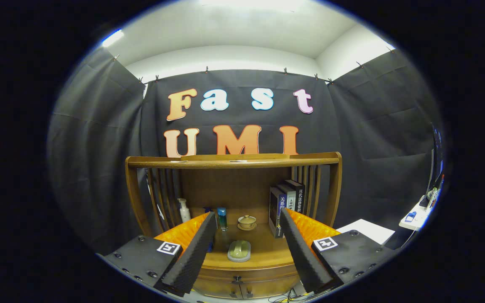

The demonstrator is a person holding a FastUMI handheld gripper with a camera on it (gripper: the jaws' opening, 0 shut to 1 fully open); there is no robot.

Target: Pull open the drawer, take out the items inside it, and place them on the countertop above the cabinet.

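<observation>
The claw (249, 242) is wide open and holds nothing; its two fingers (194, 252) stand well apart, tilted outward, with bare air between them. It hangs in front of a wooden cabinet (234, 198), above the level of the front edge.

Low between the fingers, at the cabinet's front face just under the countertop (263, 252), sits the drawer (242, 284), shut, with a small dark knob (237, 278) at its middle. What lies inside cannot be seen.

On the countertop, near its front edge and between the fingers, a pale green oval dish (239, 251) lies flat. Further back, toward the middle, stands a small tan lidded cup (246, 222) on a saucer. Left of it, close beside the left finger's tip, a slim blue-capped bottle (222, 218) stands upright. At the back left corner, beside the slatted side, a white bottle (184, 210) stands upright. Toward the right edge a row of dark books (286, 202) stands upright, touching each other, partly behind the right finger's tip.

A curved top rail (234, 162) spans the cabinet above the countertop, carried by slatted sides and a plain wooden back panel. Behind it hangs the booth's black cloth wall. Off to the right of the cabinet is a white surface (369, 230), and further right a white ledge (415, 218) with small things too blurred to tell.
</observation>
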